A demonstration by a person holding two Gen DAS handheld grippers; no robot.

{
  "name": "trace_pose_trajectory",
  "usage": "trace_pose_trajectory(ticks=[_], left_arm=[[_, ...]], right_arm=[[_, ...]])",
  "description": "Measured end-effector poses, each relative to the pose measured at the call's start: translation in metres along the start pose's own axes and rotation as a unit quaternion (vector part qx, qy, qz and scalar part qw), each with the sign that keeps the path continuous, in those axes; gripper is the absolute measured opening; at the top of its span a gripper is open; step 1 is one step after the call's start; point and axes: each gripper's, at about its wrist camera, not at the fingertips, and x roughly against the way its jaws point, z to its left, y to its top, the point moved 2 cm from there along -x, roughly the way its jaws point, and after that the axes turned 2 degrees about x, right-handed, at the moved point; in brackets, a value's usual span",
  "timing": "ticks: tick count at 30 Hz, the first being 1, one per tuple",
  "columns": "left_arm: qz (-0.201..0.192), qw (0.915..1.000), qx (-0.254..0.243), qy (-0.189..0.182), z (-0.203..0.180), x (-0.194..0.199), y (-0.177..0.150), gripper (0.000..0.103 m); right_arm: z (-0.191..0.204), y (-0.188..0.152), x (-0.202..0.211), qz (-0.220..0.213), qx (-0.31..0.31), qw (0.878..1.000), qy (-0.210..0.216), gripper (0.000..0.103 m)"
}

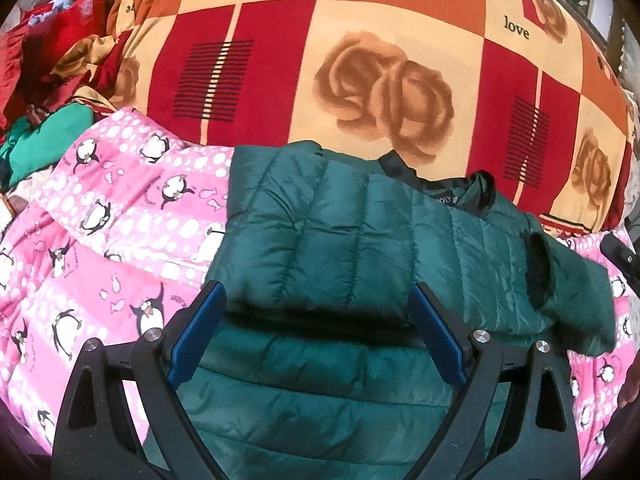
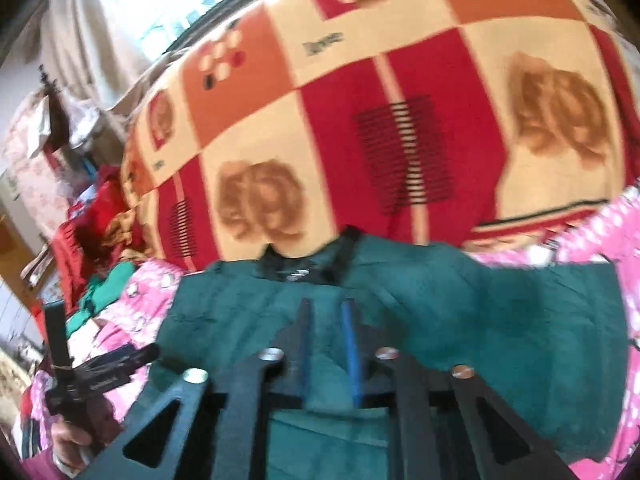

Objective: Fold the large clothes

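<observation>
Bed: pink penguin quilt (image 1: pixel 100 240) under green puffer jacket (image 1: pixel 320 240). Right gripper (image 2: pixel 328 344) clenched on jacket fabric; left gripper (image 1: pixel 316 320) released, hovering. Risk: slick fabric slipping, fold collapsing.

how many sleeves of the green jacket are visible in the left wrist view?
1. The one sleeve of the green jacket lies at its right side, over the pink penguin blanket. The other may be hidden under the folded-over panel.

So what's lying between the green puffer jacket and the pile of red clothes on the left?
In the left wrist view, the pink penguin-print blanket and a bunched green garment lie between the green puffer jacket and the red clothes.
</observation>
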Motion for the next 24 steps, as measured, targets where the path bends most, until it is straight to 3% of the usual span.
trace_pose_trajectory(ticks=[6, 9, 10, 11, 13, 15, 19, 20, 21, 22, 23, 24], left_arm=[[0.002, 1.0, 0.006, 0.0, 0.012, 0.001, 0.001, 0.092], [0.003, 0.9999, 0.013, -0.001, 0.017, -0.001, 0.001, 0.092], [0.006, 0.9998, 0.018, -0.003, 0.018, -0.002, 0.001, 0.092], [0.008, 0.9997, 0.023, -0.005, 0.019, -0.003, 0.001, 0.092], [0.013, 0.9995, 0.027, -0.008, 0.019, -0.006, 0.0, 0.092], [0.015, 0.9996, 0.023, -0.007, 0.017, -0.007, -0.002, 0.092], [0.019, 0.9996, 0.019, -0.007, 0.014, -0.008, -0.004, 0.092], [0.019, 0.9996, 0.019, -0.007, 0.014, -0.008, -0.004, 0.092], [0.017, 0.9997, 0.017, -0.006, 0.014, -0.008, -0.004, 0.092], [0.015, 0.9998, 0.016, -0.003, 0.014, -0.008, -0.004, 0.092], [0.014, 0.9998, 0.014, -0.001, 0.015, -0.007, -0.004, 0.092], [0.014, 0.9998, 0.015, 0.0, 0.016, -0.007, -0.004, 0.092]], right_arm=[[0.034, 0.005, -0.022, 0.007, 0.03, 1.0, -0.004, 0.011], [0.024, 0.001, -0.029, 0.045, 0.042, 0.997, -0.047, 0.017], [0.017, -0.002, -0.031, 0.053, 0.043, 0.996, -0.066, 0.034], [0.009, -0.005, -0.032, 0.061, 0.039, 0.994, -0.083, 0.063], [-0.006, -0.013, -0.032, 0.07, 0.031, 0.99, -0.116, 0.088], [-0.019, -0.023, -0.034, 0.076, 0.033, 0.986, -0.143, 0.088], [-0.047, -0.053, -0.06, 0.14, 0.031, 0.976, -0.165, 0.088], [-0.055, -0.058, -0.066, 0.143, 0.031, 0.974, -0.176, 0.082], [-0.062, -0.061, -0.065, 0.136, 0.025, 0.973, -0.182, 0.074], [-0.069, -0.06, -0.062, 0.124, 0.008, 0.976, -0.176, 0.049], [-0.078, -0.056, -0.056, 0.108, -0.027, 0.983, -0.145, 0.031], [-0.083, -0.053, -0.051, 0.099, -0.051, 0.986, -0.125, 0.028]])
